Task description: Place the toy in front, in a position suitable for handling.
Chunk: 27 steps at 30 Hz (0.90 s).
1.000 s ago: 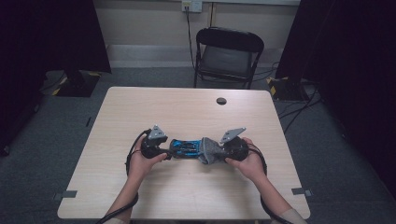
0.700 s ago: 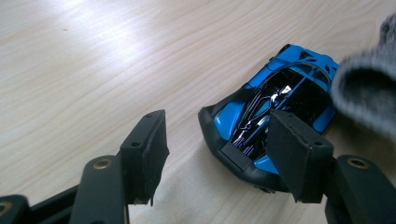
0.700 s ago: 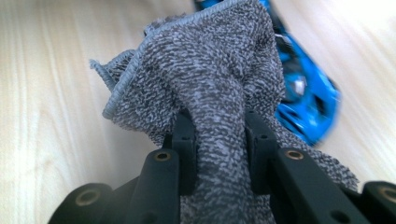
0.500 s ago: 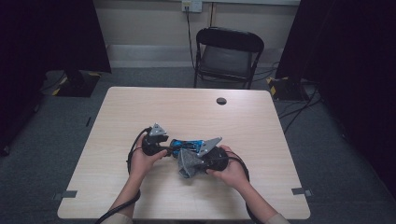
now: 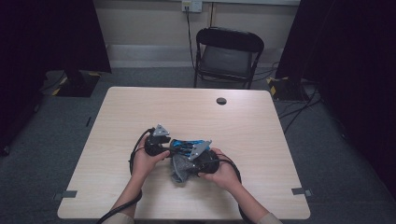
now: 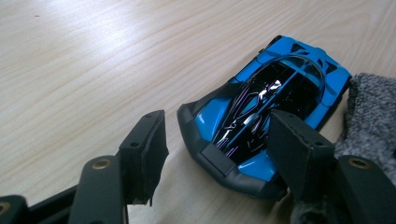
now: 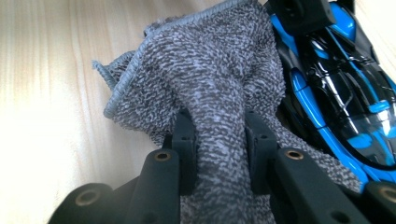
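Observation:
A blue and black toy car (image 5: 187,145) lies on the table's near middle. My left gripper (image 5: 169,146) reaches in at its left end. In the left gripper view the car (image 6: 275,98) has its end between the jaws of the left gripper (image 6: 217,122); the left pad stands clear of it. Those jaws have just been closing. My right gripper (image 5: 185,167) is shut on a grey terry cloth (image 5: 179,171) just in front of the car. In the right gripper view a fold of cloth (image 7: 210,60) is pinched by the right gripper (image 7: 217,122), right beside the car (image 7: 336,70).
The light wooden table (image 5: 140,107) has a round cable hole (image 5: 221,101) near its far edge. A black folding chair (image 5: 228,51) stands beyond that edge. Dark curtains hang at both sides, and cables trail on the floor at the right.
My right gripper has carried the cloth leftward from the car's right end to its near side. The left jaws have narrowed around the car's end; the left hand has stayed put.

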### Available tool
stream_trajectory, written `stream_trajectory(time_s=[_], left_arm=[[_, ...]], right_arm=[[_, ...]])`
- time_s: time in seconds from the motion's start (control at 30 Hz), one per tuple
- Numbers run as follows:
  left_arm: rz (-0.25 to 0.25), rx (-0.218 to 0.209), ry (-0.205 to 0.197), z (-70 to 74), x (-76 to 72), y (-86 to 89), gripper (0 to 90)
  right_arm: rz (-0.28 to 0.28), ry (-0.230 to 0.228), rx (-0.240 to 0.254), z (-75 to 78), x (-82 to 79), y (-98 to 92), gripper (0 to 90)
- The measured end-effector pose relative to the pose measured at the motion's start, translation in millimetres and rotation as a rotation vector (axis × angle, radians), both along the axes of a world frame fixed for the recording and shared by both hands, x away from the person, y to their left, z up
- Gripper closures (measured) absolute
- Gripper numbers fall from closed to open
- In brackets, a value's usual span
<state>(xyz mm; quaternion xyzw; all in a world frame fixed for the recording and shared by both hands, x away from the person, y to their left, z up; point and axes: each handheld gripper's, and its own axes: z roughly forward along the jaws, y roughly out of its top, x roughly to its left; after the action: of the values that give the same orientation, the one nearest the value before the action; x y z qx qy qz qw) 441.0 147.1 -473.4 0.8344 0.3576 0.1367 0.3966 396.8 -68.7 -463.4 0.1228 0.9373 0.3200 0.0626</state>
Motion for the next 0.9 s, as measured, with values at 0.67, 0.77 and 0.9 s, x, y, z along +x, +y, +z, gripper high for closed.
stream_trajectory(time_s=[0.67,0.77,0.9], left_arm=[[0.009,-0.007,0.020,-3.5,-0.1,-2.0,38.5],[0.014,-0.004,0.019,-3.2,-0.2,-2.5,39.5],[0.015,0.001,0.015,-3.2,0.1,-2.7,39.8]], right_arm=[[-0.053,-0.002,-0.007,-6.0,9.9,-6.6,71.1],[-0.060,-0.002,-0.010,-5.4,10.8,-10.2,71.1],[-0.073,-0.005,-0.008,-3.5,12.0,-17.3,71.1]])
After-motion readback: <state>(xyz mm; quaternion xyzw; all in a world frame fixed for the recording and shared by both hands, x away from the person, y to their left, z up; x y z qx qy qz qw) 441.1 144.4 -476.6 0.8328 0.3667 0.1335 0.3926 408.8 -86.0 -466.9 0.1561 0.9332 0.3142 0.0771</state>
